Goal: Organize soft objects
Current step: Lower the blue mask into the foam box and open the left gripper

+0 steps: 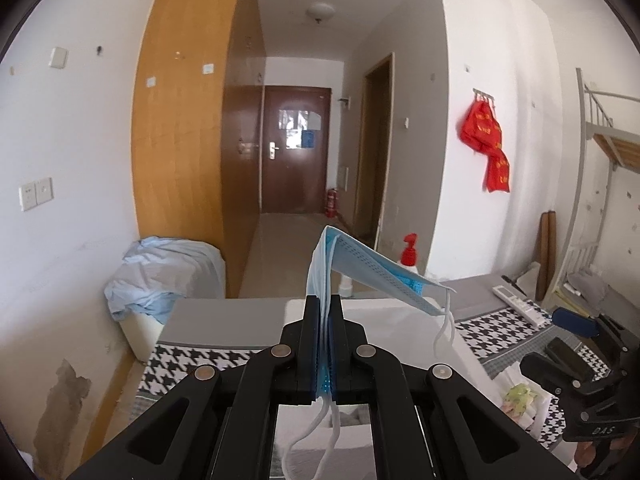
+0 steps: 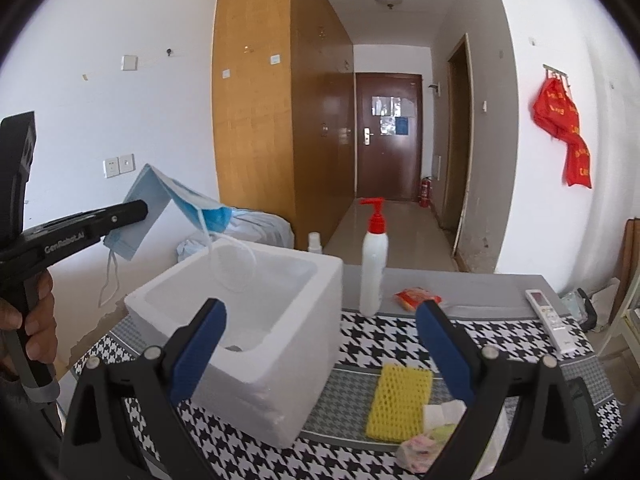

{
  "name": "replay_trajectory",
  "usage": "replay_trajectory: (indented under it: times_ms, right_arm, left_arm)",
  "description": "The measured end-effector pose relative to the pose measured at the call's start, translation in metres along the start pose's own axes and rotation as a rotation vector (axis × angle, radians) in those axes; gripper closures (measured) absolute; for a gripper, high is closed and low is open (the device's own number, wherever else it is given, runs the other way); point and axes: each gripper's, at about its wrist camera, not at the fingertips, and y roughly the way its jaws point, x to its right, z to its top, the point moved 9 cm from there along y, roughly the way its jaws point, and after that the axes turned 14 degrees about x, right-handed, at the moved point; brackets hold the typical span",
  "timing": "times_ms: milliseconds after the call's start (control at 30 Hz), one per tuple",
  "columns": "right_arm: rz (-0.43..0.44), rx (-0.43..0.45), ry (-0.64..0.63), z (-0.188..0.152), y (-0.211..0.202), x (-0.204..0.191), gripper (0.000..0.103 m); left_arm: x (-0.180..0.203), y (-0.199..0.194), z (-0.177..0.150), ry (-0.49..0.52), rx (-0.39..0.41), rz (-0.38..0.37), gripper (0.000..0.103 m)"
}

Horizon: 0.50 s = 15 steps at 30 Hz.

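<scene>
The left gripper (image 1: 325,312) pinched a blue mask (image 1: 372,270) above the foam box (image 2: 256,320); the right gripper (image 2: 320,344) stood spread wide, empty, a yellow sponge (image 2: 398,400) between its fingers.

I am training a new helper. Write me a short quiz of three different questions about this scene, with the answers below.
1. True or false: the left gripper is shut on the blue face mask.
2. Which thing lies on the table between the right gripper's open jaws? A) yellow mesh sponge B) red fire extinguisher C) remote control
3. Fill in: the white foam box stands on the ______ cloth.

Key: 1 true. 2 A, the yellow mesh sponge. 3 black-and-white checked.
</scene>
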Motion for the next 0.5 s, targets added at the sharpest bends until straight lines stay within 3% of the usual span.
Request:
replay_trajectory:
  times_ms: [300, 500]
  right_arm:
    - [-0.05, 0.006, 0.035, -0.004, -0.009, 0.025, 0.005]
    - [-0.059, -0.012, 0.028, -0.014, -0.01, 0.031, 0.005]
  left_arm:
    - [0.028, 0.016, -0.009, 0.031, -0.046, -0.056, 0.099]
    - [0.031, 0.028, -0.016, 0.034, -0.077, -0.051, 0.099]
